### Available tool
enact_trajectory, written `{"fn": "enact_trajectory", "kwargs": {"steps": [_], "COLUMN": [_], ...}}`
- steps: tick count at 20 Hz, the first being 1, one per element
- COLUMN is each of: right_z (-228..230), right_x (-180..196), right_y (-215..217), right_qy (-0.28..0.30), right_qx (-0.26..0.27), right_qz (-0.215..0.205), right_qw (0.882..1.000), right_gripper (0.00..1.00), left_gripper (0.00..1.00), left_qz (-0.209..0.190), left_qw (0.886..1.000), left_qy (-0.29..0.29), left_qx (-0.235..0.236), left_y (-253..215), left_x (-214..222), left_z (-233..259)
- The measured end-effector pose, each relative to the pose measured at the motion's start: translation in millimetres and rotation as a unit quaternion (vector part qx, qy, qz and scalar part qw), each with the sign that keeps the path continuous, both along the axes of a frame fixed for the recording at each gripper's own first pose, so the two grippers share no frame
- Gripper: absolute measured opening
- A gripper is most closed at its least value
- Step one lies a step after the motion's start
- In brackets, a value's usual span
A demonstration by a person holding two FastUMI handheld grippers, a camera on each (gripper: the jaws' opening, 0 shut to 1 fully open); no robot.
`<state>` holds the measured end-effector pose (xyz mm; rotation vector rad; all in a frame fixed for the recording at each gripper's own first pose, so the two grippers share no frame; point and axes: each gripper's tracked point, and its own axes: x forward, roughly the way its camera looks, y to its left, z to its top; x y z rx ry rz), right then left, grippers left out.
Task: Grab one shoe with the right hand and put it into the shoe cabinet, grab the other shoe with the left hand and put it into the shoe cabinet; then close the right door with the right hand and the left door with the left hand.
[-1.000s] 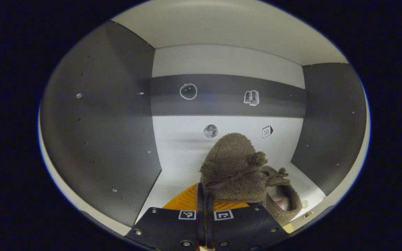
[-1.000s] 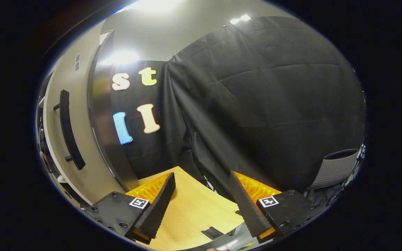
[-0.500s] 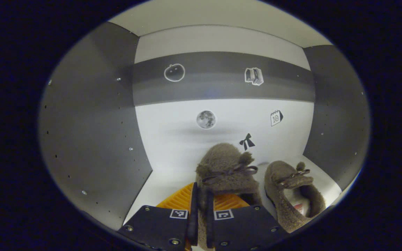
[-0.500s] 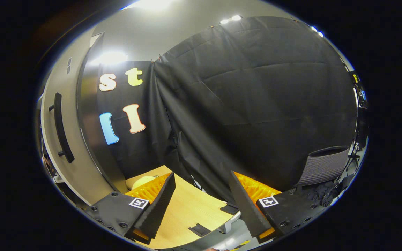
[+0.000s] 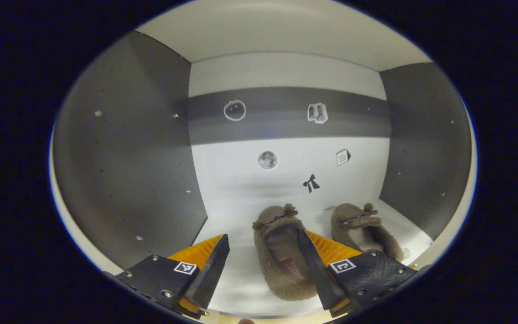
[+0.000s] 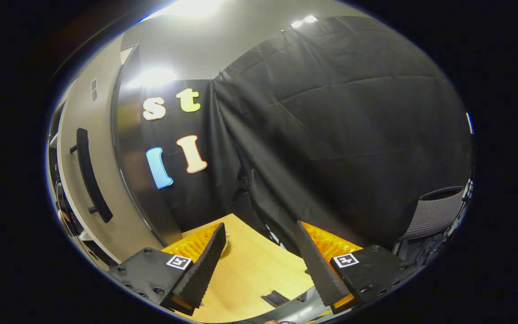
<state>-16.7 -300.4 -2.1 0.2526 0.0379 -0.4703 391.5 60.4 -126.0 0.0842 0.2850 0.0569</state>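
Left gripper view, shoes: near shoe [image 5: 281, 256] on the white floor of the shoe cabinet [image 5: 124, 171], toe toward the back wall, lying between the fingers of the left gripper [image 5: 263, 265] but closer to the right-hand one, which overlaps its edge; contact there cannot be told; second shoe [image 5: 360, 229] just beside it, further right
Left gripper view, room: bare white floor left of the near shoe up to the grey side wall; grey wall close on the right of the second shoe; small stickers [image 5: 311, 183] on the back panel
Left gripper view, jaws: spread wide, released, gripping nothing
Right gripper view, surroundings: right door [image 6: 92, 180] of the cabinet standing open at left, with black handle [image 6: 90, 175]; wooden table [image 6: 245, 274] below
Right gripper view, jaws: right gripper [image 6: 261, 261] spread wide, empty, over the table
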Motion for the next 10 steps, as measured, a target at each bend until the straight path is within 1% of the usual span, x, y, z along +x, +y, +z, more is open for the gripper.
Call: {"fn": "enact_trajectory", "kwargs": {"steps": [1,2,4,8,10], "right_z": [4,8,17,40,54], "right_x": [6,13,27,54,63], "right_y": [5,10,18,29,33], "right_qy": [-0.002,-0.004,-0.008,-0.022,-0.032], "right_qx": [-0.001,-0.003,-0.01,-0.015,-0.02], "right_qz": [0.013,0.027,0.05,0.091,0.108], "right_qw": [1.0,1.0,0.999,0.996,0.993], "right_gripper": [0.98,0.98,0.98,0.98,0.98], "left_gripper": [0.9,0.98,0.97,0.97,0.97], "left_qz": [-0.005,-0.009,-0.014,-0.028,-0.017], "left_qw": [1.0,0.999,0.997,0.993,0.99], "left_qy": [-0.017,-0.035,-0.071,-0.114,-0.136], "left_qx": [0.001,0.005,0.017,0.031,0.016], "left_y": [-6,-10,-20,-46,-53], "left_x": [-14,-29,-60,-122,-155], "left_z": [13,26,49,79,87]}}
